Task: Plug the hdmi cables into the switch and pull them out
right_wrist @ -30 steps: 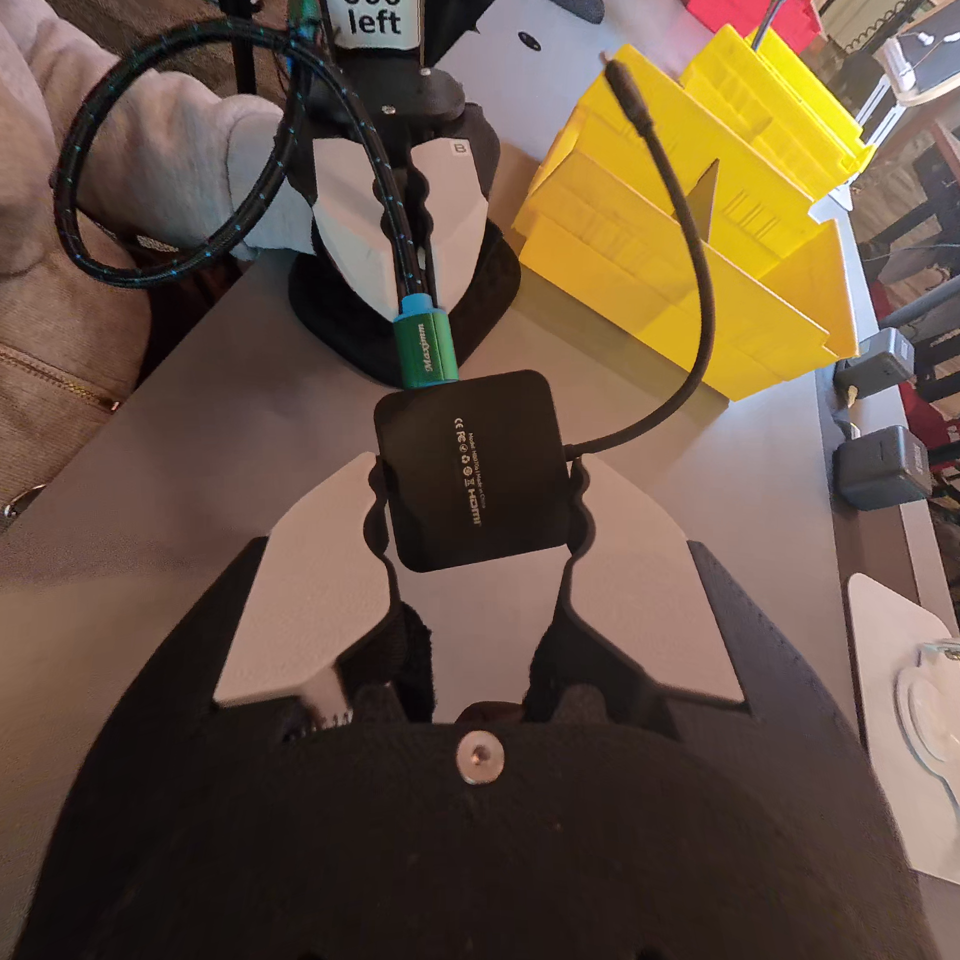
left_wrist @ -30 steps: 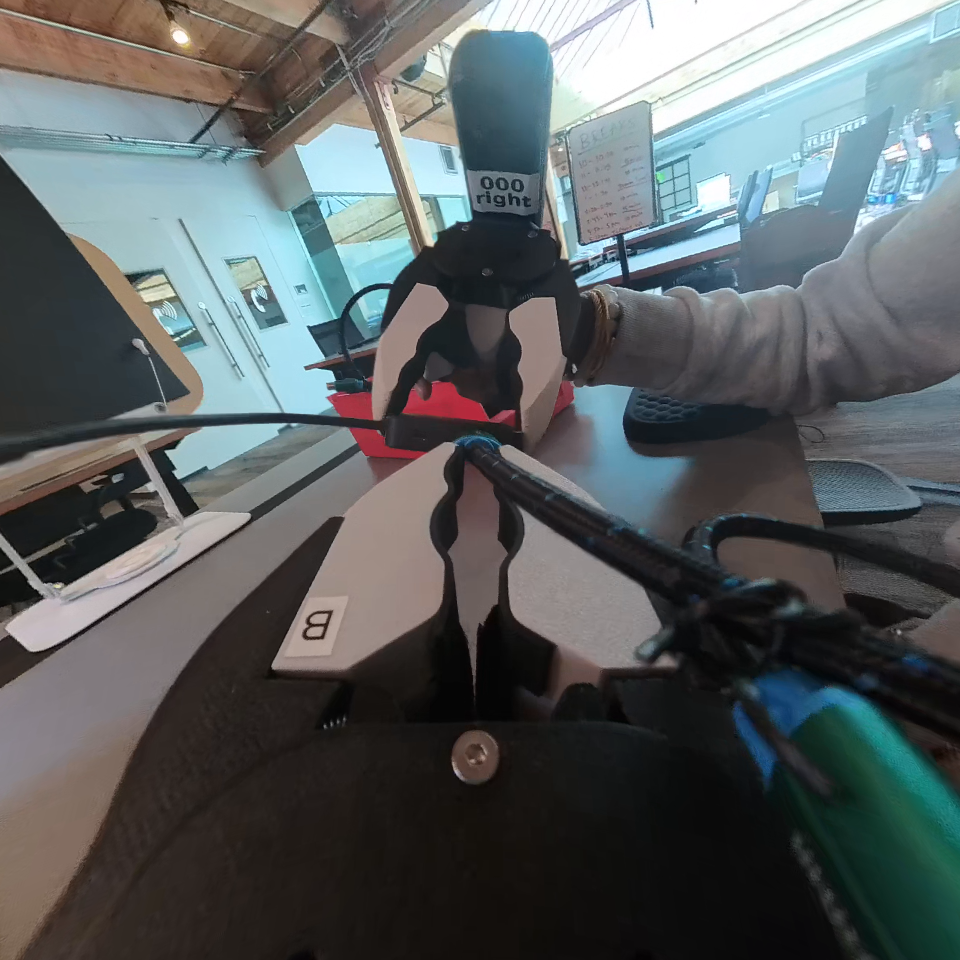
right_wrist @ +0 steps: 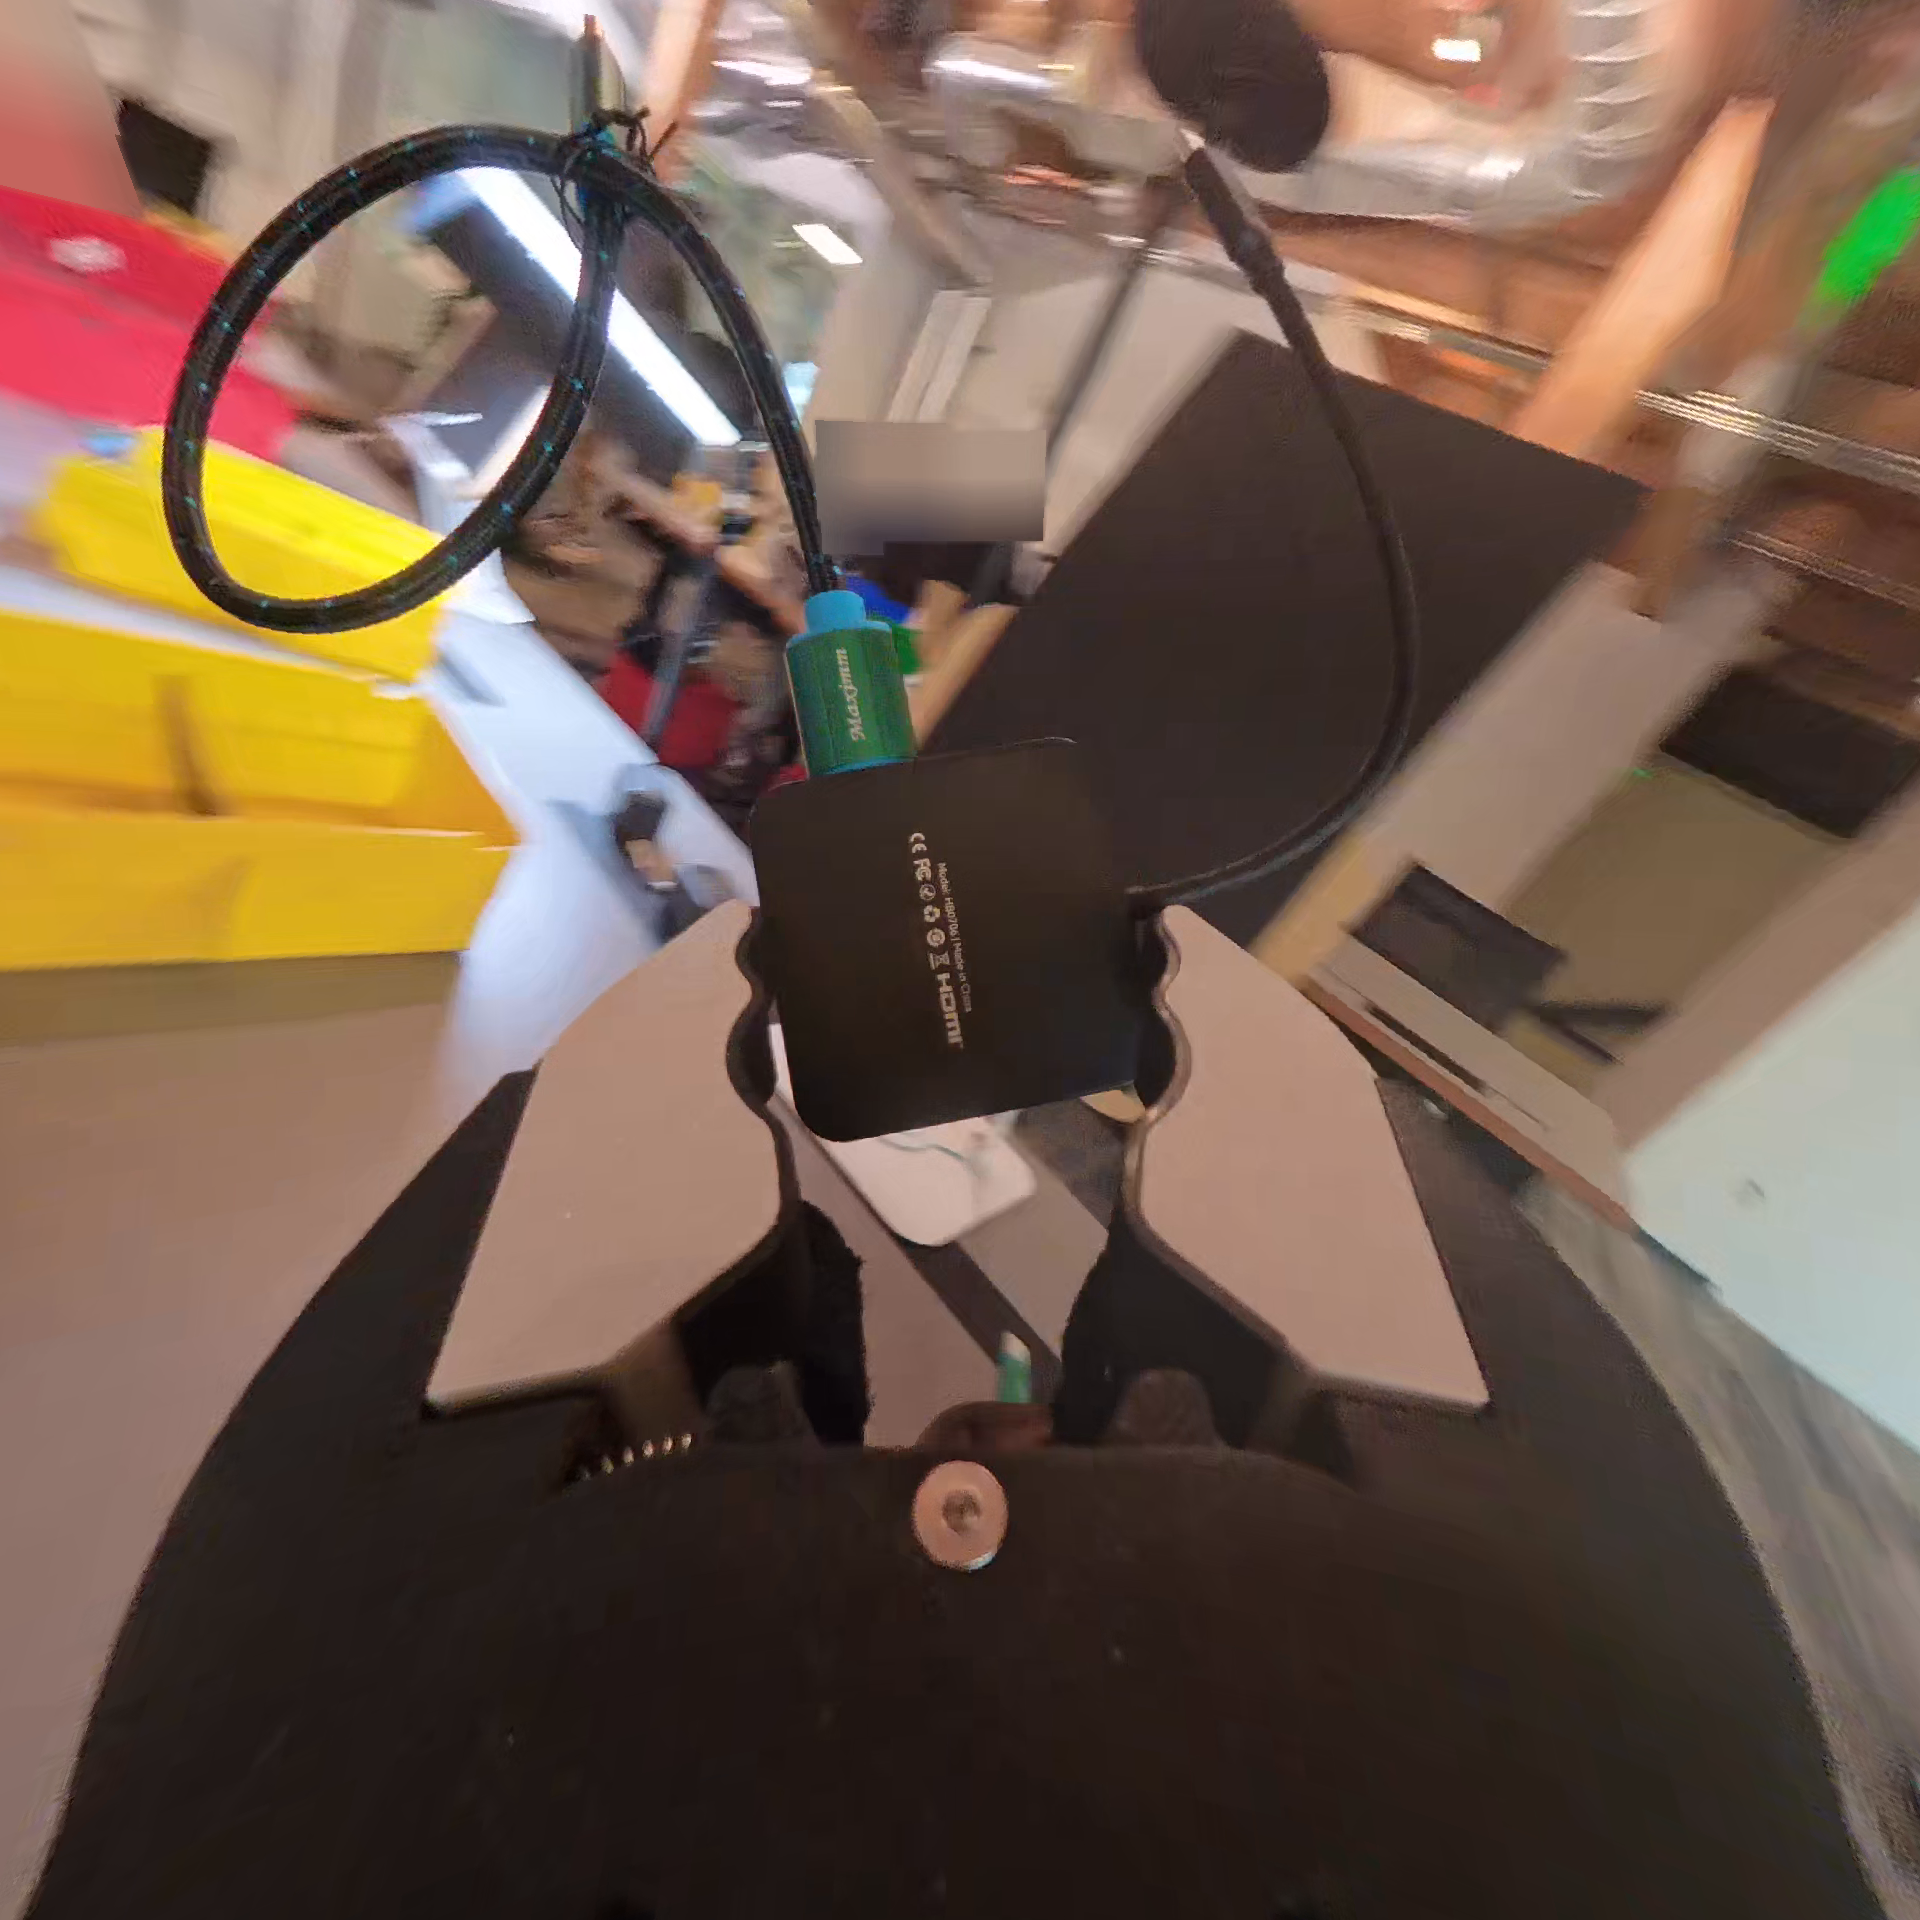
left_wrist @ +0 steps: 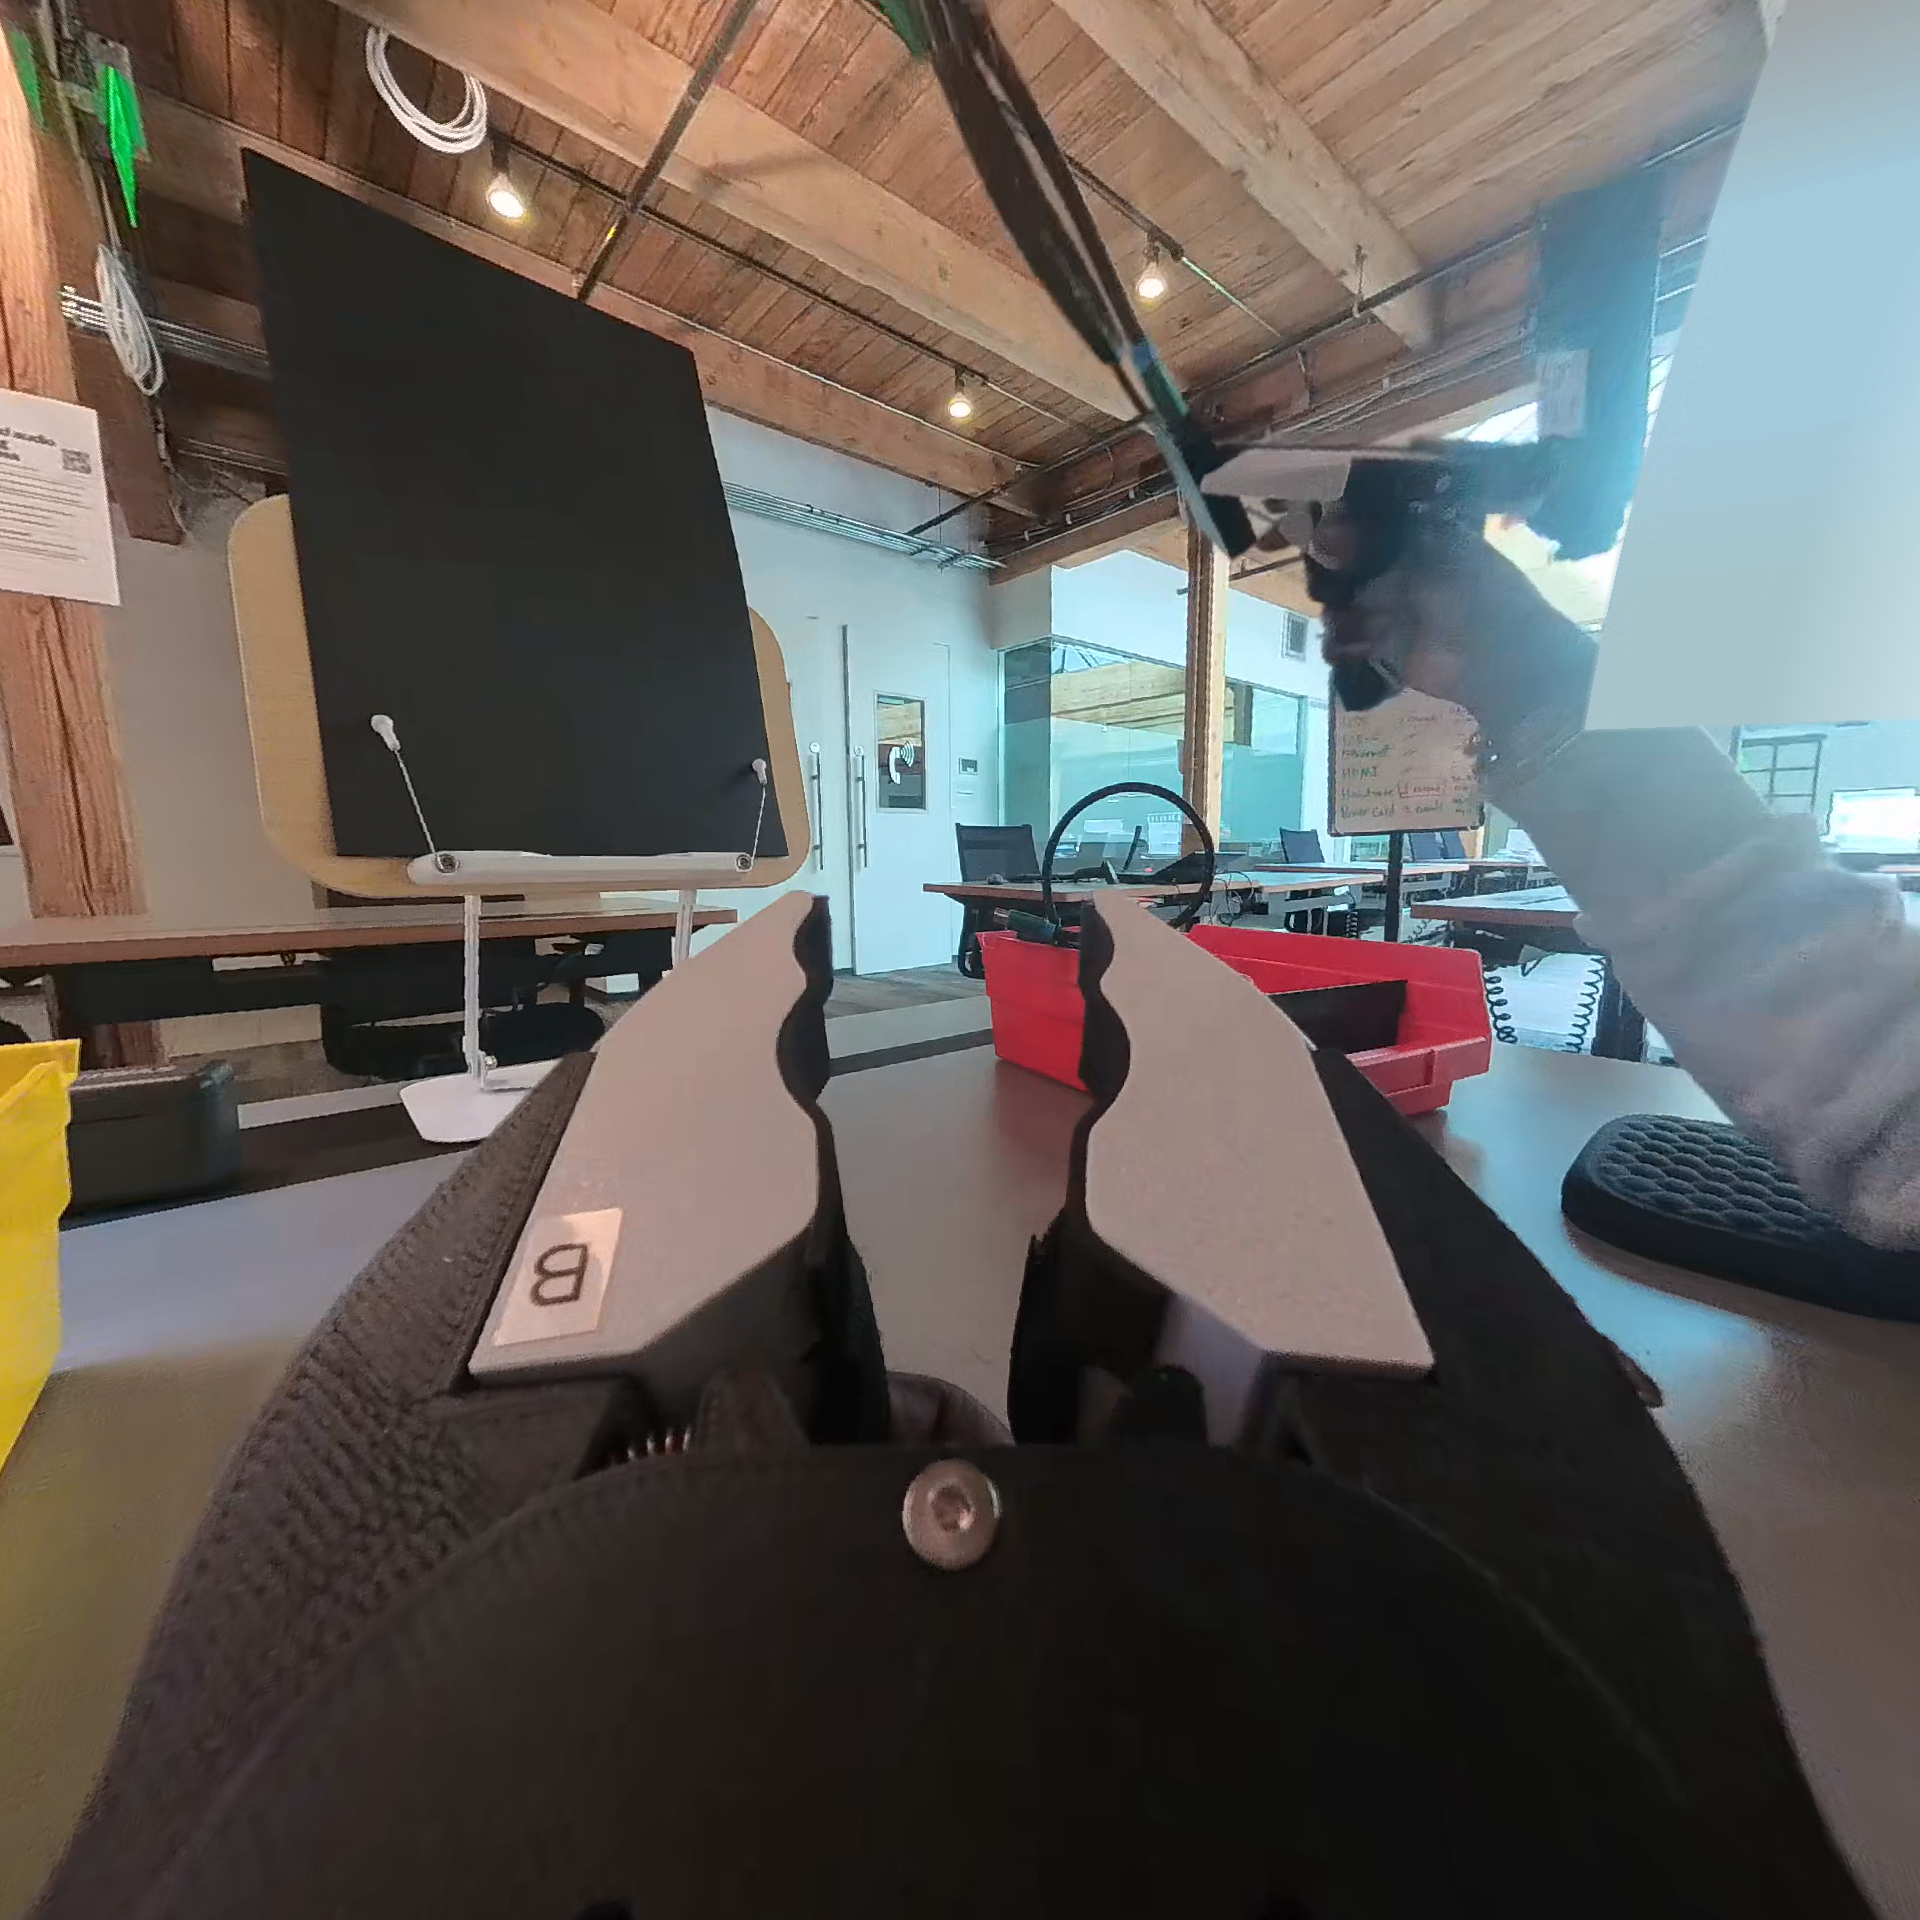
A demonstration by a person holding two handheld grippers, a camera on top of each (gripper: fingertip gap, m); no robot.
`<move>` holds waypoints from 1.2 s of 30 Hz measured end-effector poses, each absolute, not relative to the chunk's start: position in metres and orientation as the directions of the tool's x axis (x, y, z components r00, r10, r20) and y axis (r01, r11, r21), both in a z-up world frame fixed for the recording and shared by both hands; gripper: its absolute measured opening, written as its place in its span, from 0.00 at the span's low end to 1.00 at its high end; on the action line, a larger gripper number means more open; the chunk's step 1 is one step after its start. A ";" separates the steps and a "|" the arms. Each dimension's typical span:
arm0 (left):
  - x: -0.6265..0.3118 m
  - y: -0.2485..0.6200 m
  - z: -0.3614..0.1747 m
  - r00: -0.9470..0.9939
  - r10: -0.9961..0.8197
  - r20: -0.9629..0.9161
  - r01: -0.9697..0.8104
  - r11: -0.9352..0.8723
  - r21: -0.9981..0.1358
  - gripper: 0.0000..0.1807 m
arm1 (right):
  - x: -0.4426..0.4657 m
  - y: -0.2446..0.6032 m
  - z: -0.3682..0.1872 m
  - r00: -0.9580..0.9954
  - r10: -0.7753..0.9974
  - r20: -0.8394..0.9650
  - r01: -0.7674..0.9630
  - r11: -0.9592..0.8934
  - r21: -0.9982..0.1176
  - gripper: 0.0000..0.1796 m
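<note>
Black, flat, rounded-square plastic HDMI switch (right_wrist: 940,940): clamped by its two side edges in the right claw (right_wrist: 951,997) and carried high above the grey table (left_wrist: 260,1278), well apart from it; in the left wrist view it is seen edge-on and blurred at upper right (left_wrist: 1210,488).

Green-shelled HDMI plug (right_wrist: 852,701) on a black braided cable flecked with blue (right_wrist: 384,416): seated in the switch's far edge, its tied coil hanging free in the air. A second thin black lead (right_wrist: 1361,582) leaves the switch's right side.

Left claw (left_wrist: 951,1008): parted moderately, nothing between its pads, held low over the table.

Change against the earlier frame: the braided cable, then pinched in the left claw at the plug, is now released; the switch, then low over the table, is now raised with the cable attached. Judgement: insertion is complete for this cable; extraction is not yet done.

Also noted: red plastic bin (left_wrist: 1351,997), yellow plastic bins (right_wrist: 208,810).
</note>
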State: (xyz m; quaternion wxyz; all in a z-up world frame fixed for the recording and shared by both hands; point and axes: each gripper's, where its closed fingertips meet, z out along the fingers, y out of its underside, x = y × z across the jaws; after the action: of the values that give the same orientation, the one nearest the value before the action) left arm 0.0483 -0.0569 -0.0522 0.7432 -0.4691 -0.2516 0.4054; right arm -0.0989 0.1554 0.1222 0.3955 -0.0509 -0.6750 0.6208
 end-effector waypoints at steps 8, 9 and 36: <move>0.048 -0.060 -0.052 0.544 0.839 0.019 -0.361 0.254 -0.897 0.24 | -0.180 0.303 0.084 -0.487 0.851 0.197 -0.082 0.180 -0.980 0.38; 0.048 -0.060 -0.052 0.545 0.838 0.019 -0.362 0.255 -0.897 0.24 | -0.184 0.316 0.080 -0.451 0.870 0.199 -0.057 0.195 -0.979 0.38; 0.048 -0.054 -0.055 0.557 0.831 -0.007 -0.346 0.224 -0.911 0.22 | -0.219 0.445 -0.090 -0.383 0.800 -0.462 0.550 -0.204 -0.810 0.33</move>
State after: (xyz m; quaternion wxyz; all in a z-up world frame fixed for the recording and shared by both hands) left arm 0.0476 -0.0539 -0.0555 0.7405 -0.4798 -0.2527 0.3971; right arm -0.2187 0.4446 -0.0899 0.1130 -0.5439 -0.6206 0.5534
